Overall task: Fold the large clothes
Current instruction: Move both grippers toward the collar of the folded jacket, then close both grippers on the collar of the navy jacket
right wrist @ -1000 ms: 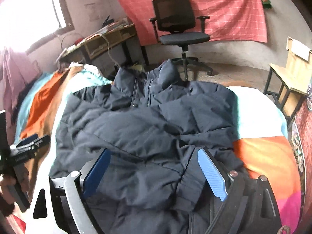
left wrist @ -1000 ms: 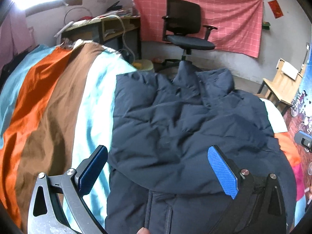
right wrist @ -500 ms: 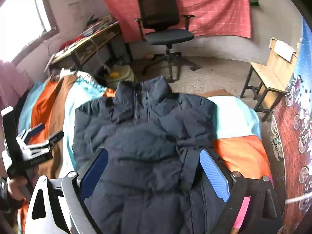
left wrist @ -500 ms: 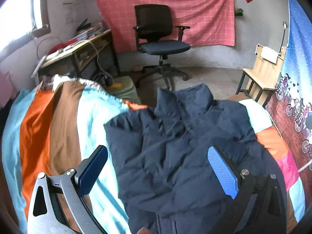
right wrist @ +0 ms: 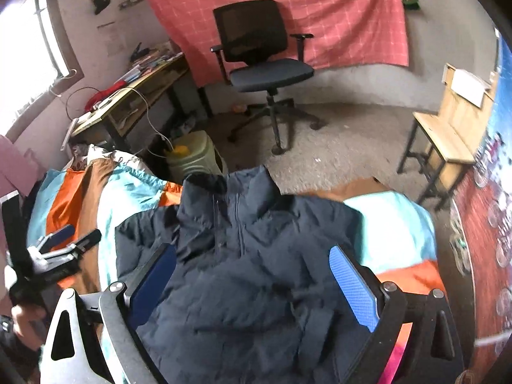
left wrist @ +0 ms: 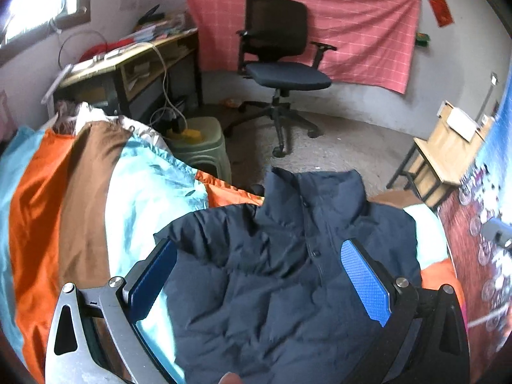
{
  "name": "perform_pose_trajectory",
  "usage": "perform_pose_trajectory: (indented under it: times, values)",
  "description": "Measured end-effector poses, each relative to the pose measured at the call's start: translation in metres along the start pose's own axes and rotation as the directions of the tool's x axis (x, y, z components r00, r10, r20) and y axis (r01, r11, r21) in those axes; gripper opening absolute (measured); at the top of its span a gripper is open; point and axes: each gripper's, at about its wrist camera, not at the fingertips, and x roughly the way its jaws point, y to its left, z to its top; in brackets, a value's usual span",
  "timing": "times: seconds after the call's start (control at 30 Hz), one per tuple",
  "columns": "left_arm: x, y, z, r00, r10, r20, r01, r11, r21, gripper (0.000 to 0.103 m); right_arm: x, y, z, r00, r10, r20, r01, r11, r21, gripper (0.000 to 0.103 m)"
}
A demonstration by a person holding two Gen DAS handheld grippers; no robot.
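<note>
Closest to me, the left gripper hangs over the near half of the navy puffer jacket with its blue-padded jaws spread wide and nothing between them; the right gripper does the same a little to its side, jaws just as wide and empty, and neither looks to be touching the cloth. The jacket lies front-up on the striped bedspread, bulky and rumpled, its upper layers already bunched toward the middle, the stand-up collar pointing away toward the foot edge of the bed. From the right wrist view the left gripper shows off to the side over the orange and brown stripes, clear of the jacket's edge. My guess is that this is a pause between folds: the sleeves seem to be tucked in, though the padding hides the seams too well to be sure, and the body has not yet been doubled over. The next move likely calls for each gripper to drop onto an edge of the jacket, pinch through thick, springy quilting, and carry it across evenly, since puffy fabric tends to slip and spring back. Beyond the bed stand a pale green stool, a cluttered desk, an office chair and, on the far wall, a pink cloth.
</note>
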Motion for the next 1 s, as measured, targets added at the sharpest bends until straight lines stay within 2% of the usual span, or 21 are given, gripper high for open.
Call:
perform_pose_trajectory:
  times: [0.2,0.3,0.5,0.57,0.63,0.73,0.77,0.83,0.87,0.9,0.93,1.0]
  values:
    - [0.064,0.004,0.020,0.999,0.027,-0.024,-0.028,0.999,-0.046,0.101,0.090,-0.030,0.015,0.998,0.055,0.006,-0.055,0.998,0.011,0.097]
    - [0.100,0.004,0.028,0.999,0.024,-0.048,-0.029,0.994,-0.101,0.101,0.131,-0.044,0.024,0.994,0.100,-0.048,-0.098,0.994,0.039,0.097]
    - [0.159,0.010,0.039,0.996,0.030,-0.088,-0.048,0.975,-0.215,0.100,0.191,-0.049,0.046,0.984,0.170,-0.046,-0.169,0.985,0.027,0.095]
    - [0.172,0.012,0.044,0.995,0.041,-0.087,-0.061,0.969,-0.239,0.100,0.206,-0.046,0.052,0.983,0.176,-0.055,-0.175,0.984,0.022,0.090]
    - [0.182,0.013,0.049,0.995,0.056,-0.083,-0.075,0.964,-0.254,0.099,0.226,-0.041,0.059,0.988,0.135,-0.067,-0.135,0.991,0.006,0.086]
    - [0.195,0.004,0.056,0.993,0.081,-0.083,-0.098,0.969,-0.228,0.097,0.250,-0.042,0.066,0.992,0.106,-0.069,-0.105,0.994,0.021,0.080]
    - [0.200,0.002,0.056,0.992,0.091,-0.088,-0.108,0.970,-0.216,0.093,0.259,-0.042,0.067,0.990,0.109,-0.090,-0.107,0.994,0.032,0.079]
    - [0.213,-0.003,0.055,0.988,0.102,-0.116,-0.123,0.972,-0.200,0.073,0.276,-0.046,0.066,0.984,0.127,-0.126,-0.118,0.990,0.072,0.067]
    - [0.219,-0.006,0.053,0.986,0.097,-0.134,-0.122,0.974,-0.189,0.049,0.281,-0.048,0.065,0.981,0.140,-0.134,-0.129,0.988,0.087,0.065]
    - [0.225,-0.007,0.052,0.983,0.096,-0.157,-0.123,0.977,-0.174,0.028,0.286,-0.049,0.063,0.979,0.149,-0.141,-0.136,0.986,0.100,0.056]
    - [0.229,-0.007,0.050,0.981,0.088,-0.172,-0.118,0.978,-0.170,0.023,0.289,-0.051,0.061,0.976,0.154,-0.153,-0.138,0.984,0.112,0.043]
    - [0.225,-0.006,0.046,0.990,0.060,-0.130,-0.083,0.980,-0.180,0.015,0.288,-0.054,0.060,0.973,0.175,-0.149,-0.158,0.980,0.121,0.037]
